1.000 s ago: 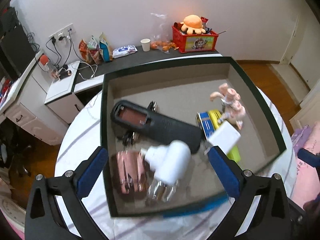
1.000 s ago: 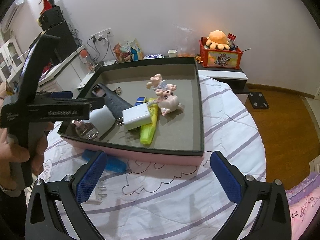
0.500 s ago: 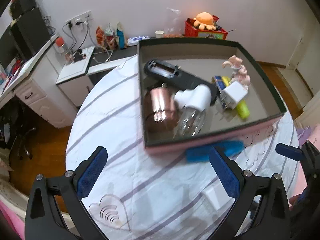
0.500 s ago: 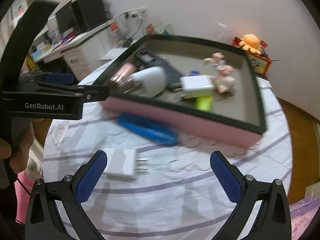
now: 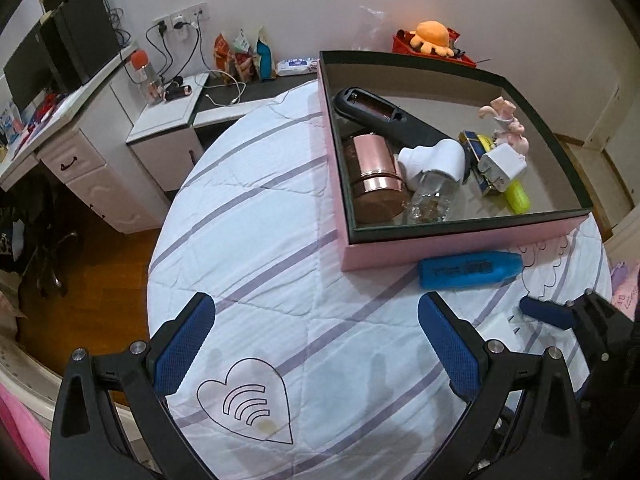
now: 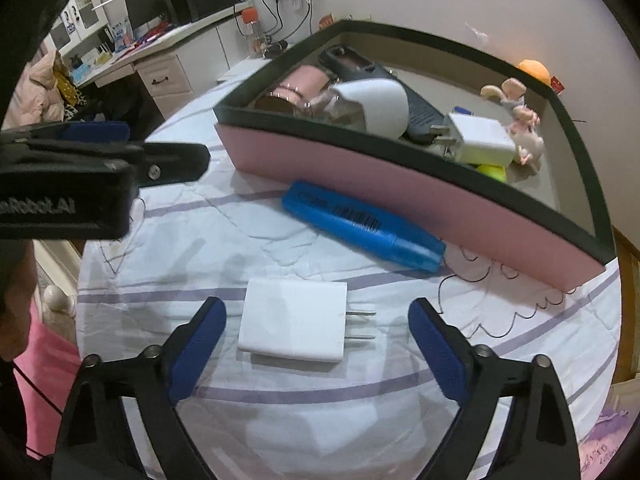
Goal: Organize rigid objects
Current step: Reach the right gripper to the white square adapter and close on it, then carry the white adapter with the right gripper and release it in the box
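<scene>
A pink box with a dark rim point(image 5: 460, 245) point(image 6: 360, 176) sits on the round white table. It holds a black remote point(image 5: 384, 118), a copper cup point(image 5: 374, 174), a white-capped glass bottle point(image 5: 434, 178), a white charger point(image 5: 502, 166), a yellow marker and a pink doll point(image 5: 508, 124). A blue tube point(image 5: 470, 269) point(image 6: 360, 226) lies outside along the box's front wall. A white plug adapter point(image 6: 294, 326) lies between the fingers of my open right gripper point(image 6: 316, 352), prongs pointing right. My left gripper point(image 5: 316, 348) is open and empty over bare tablecloth.
The table has a white cloth with purple stripes point(image 5: 260, 240). A white desk and drawers point(image 5: 92, 168) stand to the left, with a wood floor below. A red toy bin with an orange plush point(image 5: 434, 40) stands behind the box.
Both grippers have pulled back from the box and down toward the table. The right gripper has come over the white plug adapter. The left gripper has left the box's inside.
</scene>
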